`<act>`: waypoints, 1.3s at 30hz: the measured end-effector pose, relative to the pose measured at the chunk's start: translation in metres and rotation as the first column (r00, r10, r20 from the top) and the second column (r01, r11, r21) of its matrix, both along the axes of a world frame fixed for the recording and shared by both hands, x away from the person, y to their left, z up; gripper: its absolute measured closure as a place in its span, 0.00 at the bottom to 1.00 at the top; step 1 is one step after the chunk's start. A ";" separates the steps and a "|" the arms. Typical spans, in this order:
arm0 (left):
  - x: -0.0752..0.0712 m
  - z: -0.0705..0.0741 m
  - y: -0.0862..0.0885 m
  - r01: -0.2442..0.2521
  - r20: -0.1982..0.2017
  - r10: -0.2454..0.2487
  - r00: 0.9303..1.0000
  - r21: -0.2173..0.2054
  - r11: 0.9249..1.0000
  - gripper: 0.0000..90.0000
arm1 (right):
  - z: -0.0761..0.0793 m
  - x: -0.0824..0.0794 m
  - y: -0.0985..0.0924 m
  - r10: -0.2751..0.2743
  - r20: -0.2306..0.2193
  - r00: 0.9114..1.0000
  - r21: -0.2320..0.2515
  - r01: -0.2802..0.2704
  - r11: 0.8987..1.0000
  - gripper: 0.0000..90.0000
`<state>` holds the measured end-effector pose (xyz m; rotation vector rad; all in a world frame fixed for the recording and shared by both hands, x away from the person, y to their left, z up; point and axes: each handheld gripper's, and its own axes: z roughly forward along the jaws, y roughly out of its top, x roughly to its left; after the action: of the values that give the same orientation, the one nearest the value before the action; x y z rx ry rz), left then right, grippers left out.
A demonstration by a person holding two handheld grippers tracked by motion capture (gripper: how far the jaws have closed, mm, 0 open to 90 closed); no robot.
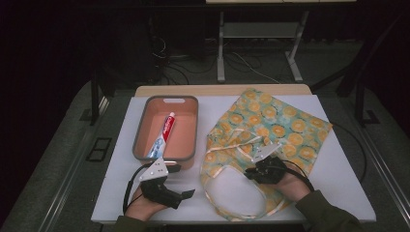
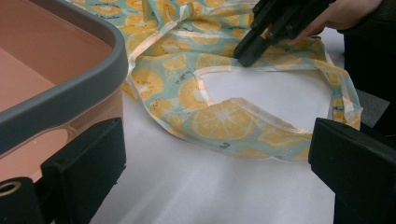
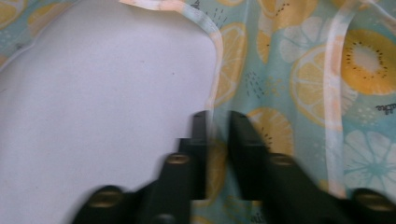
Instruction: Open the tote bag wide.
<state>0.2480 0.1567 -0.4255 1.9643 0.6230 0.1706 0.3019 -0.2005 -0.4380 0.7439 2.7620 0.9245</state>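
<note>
Right claw at the bag's mouth, toothpaste waiting in the bin

In the high view the right claw (image 1: 261, 164) sits low and right of centre on the fruit-print bag (image 1: 275, 123), its jaws nearly together on the bag's pale rim, fabric between them in the right gripper view, so it seems clamped on that edge. The left claw (image 1: 167, 169), jaws wide apart and empty, rests on the white tabletop (image 1: 333, 159) just below the pink bin (image 1: 140, 130). The toothpaste tube (image 1: 164, 133) lies in that bin, long axis running up the frame, directly above the left claw, which is clearly nearer to it
</note>
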 end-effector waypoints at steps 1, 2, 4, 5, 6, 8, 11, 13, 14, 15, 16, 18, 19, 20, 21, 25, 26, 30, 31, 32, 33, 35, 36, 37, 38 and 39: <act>0.000 0.000 0.000 0.001 0.001 -0.001 1.000 0.000 1.000 0.03 | 0.000 0.000 0.000 0.002 0.001 1.000 0.000 -0.002 1.000 1.00; 0.000 0.000 0.000 0.002 0.001 -0.002 1.000 0.000 1.000 0.03 | 0.001 -0.001 0.000 0.004 -0.008 1.000 0.003 -0.004 1.000 1.00; 0.000 0.000 0.000 0.001 0.001 -0.001 1.000 0.000 1.000 0.03 | 0.002 -0.003 0.001 0.025 -0.023 0.999 0.012 -0.025 1.000 1.00; 0.000 0.000 0.000 0.001 0.001 -0.001 1.000 0.000 1.000 0.03 | 0.003 -0.005 0.002 0.040 -0.033 0.999 0.025 -0.039 0.999 1.00; 0.000 0.000 0.000 -0.001 0.000 0.001 1.000 -0.001 1.000 0.03 | 0.003 -0.008 0.003 0.055 -0.040 0.998 0.028 -0.054 0.998 1.00; 0.000 0.000 0.000 -0.001 0.000 0.001 1.000 -0.002 1.000 0.03 | 0.005 -0.013 0.007 0.095 -0.054 0.994 0.041 -0.093 0.995 1.00; 0.000 0.000 0.000 0.000 0.001 0.000 1.000 0.000 1.000 0.03 | 0.005 -0.022 0.016 0.136 -0.060 0.989 0.033 -0.134 0.990 1.00; 0.000 0.000 0.000 0.000 0.001 0.000 1.000 0.000 1.000 0.03 | 0.009 -0.022 0.015 0.124 -0.030 0.992 0.072 -0.122 0.990 0.81; -0.001 0.000 0.000 0.000 0.001 0.000 1.000 -0.002 1.000 0.03 | 0.009 -0.022 0.015 0.124 -0.030 0.992 0.072 -0.122 0.990 0.81; -0.001 0.001 0.000 0.001 0.002 -0.001 1.000 -0.002 1.000 0.03 | 0.013 -0.021 0.012 0.107 -0.007 0.994 0.087 -0.106 0.991 0.76; 0.000 0.001 0.000 0.000 0.002 0.000 1.000 -0.001 1.000 0.03 | 0.015 -0.020 0.010 0.089 0.011 0.996 0.093 -0.090 0.992 0.74; 0.000 0.000 0.000 0.000 0.000 0.000 1.000 -0.001 1.000 0.03 | 0.017 -0.018 0.006 0.054 0.043 0.998 0.074 -0.057 0.996 0.63; 0.000 0.000 0.000 0.002 0.001 -0.002 1.000 -0.001 1.000 0.03 | 0.015 -0.016 0.004 0.042 0.049 0.998 0.054 -0.044 0.998 0.63; 0.000 0.000 0.000 0.004 0.002 -0.004 1.000 0.000 1.000 0.03 | 0.012 -0.014 0.003 0.039 0.046 0.998 0.042 -0.041 0.998 0.61; 0.000 0.000 0.000 0.004 0.002 -0.004 1.000 0.000 1.000 0.03 | 0.009 -0.013 0.002 0.036 0.036 0.999 0.033 -0.038 0.999 0.59; 0.000 0.000 0.000 0.001 0.001 -0.001 1.000 -0.002 1.000 0.03 | 0.000 -0.011 0.004 0.040 0.022 0.999 0.001 -0.040 0.999 0.57; 0.000 0.000 0.000 0.002 0.002 -0.002 1.000 -0.001 1.000 0.03 | -0.002 -0.010 0.004 0.038 0.025 0.999 -0.013 -0.038 0.999 0.58; 0.000 0.000 -0.001 0.005 0.001 -0.005 1.000 0.000 1.000 0.03 | -0.003 -0.008 0.002 0.034 0.026 0.999 0.003 -0.034 0.999 0.83; 0.000 0.000 -0.001 0.004 0.001 -0.004 1.000 0.000 1.000 0.03 | -0.003 -0.008 0.002 0.026 0.025 0.999 0.005 -0.026 1.000 0.89; 0.000 0.000 -0.001 0.004 0.002 -0.004 1.000 0.000 1.000 0.03 | -0.003 -0.007 0.001 0.024 0.032 0.999 0.002 -0.024 1.000 0.93; 0.000 0.000 0.000 0.005 0.002 -0.005 1.000 0.000 1.000 0.03 | -0.002 -0.007 0.001 0.022 0.038 0.999 -0.001 -0.022 1.000 0.96; 0.000 0.000 0.000 0.004 0.002 -0.004 1.000 -0.001 1.000 0.03 | -0.002 -0.006 0.000 0.020 0.044 0.999 -0.002 -0.020 1.000 0.98; 0.000 0.000 0.000 0.004 0.002 -0.004 1.000 -0.001 1.000 0.03 | -0.001 -0.005 0.000 0.013 0.043 0.999 0.007 -0.013 1.000 0.99; 0.000 0.000 0.000 0.005 0.001 -0.005 1.000 -0.001 1.000 0.03 | 0.000 -0.004 -0.002 0.005 0.040 0.999 0.025 -0.006 1.000 0.99; 0.000 0.000 -0.001 0.004 0.002 -0.004 1.000 -0.001 1.000 0.03 | 0.002 -0.002 -0.004 -0.002 0.039 0.999 0.041 0.000 0.999 0.99; 0.000 0.000 -0.001 0.005 0.002 -0.005 1.000 -0.001 1.000 0.03 | 0.004 -0.001 -0.006 -0.013 0.041 0.999 0.053 0.011 0.999 0.99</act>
<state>0.2478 0.1559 -0.4253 1.9647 0.6164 0.1688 0.3012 -0.2063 -0.4337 0.7405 2.7045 1.0029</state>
